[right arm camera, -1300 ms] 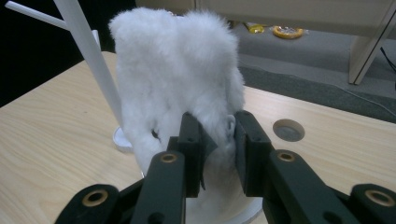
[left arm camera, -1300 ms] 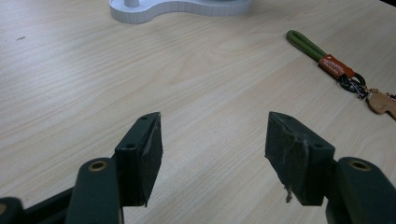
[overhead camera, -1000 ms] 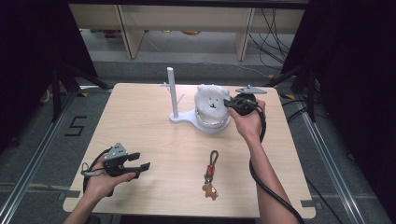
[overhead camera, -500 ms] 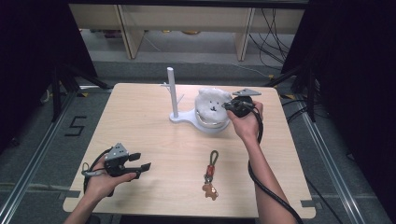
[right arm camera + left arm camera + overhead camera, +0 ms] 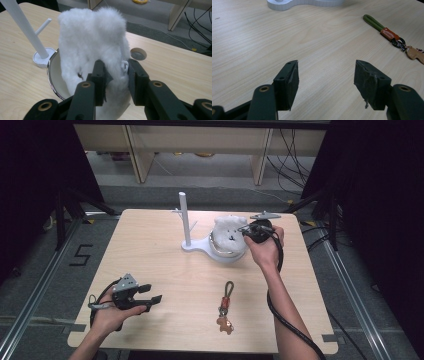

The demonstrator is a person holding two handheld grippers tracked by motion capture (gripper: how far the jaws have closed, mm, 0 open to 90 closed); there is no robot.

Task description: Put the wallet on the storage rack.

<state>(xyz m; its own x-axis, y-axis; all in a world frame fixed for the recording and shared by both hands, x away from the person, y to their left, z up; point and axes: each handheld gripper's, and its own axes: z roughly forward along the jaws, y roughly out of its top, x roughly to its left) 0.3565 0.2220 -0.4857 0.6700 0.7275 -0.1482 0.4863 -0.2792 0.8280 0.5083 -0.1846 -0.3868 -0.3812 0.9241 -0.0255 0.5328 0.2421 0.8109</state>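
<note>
Fluffy white plush toy [image 5: 92, 47] with small dark markings low on its front, standing up out of a shiny metal-rimmed white bowl [image 5: 53, 75] at the far right of the pale wooden tabletop [image 5: 150, 260]. Fur long and fuzzy, rounded lobes at the top, body tall and soft-edged. Pinched at its lower front by the right claw [image 5: 113, 80], jaws drawn close with white fur pressed between the pads. Seen from the high view as a pale lump [image 5: 227, 232] in the bowl [image 5: 220, 252], with the right claw [image 5: 247, 229] against its right side and a hand wrapped round the handle.

Just beside the bowl, a white plastic stand with a tall upright post [image 5: 184, 217] and short side pegs, its flat base [image 5: 287, 3] joined to the bowl's.

Nearer the front edge, a keychain with an olive-green cord loop, orange tab and small brown charm [image 5: 226, 307], lying flat, well apart from both claws.

At front left, the left claw [image 5: 150, 300] held low over the tabletop, jaws spread wide [image 5: 327, 82], gripping nothing.
</note>
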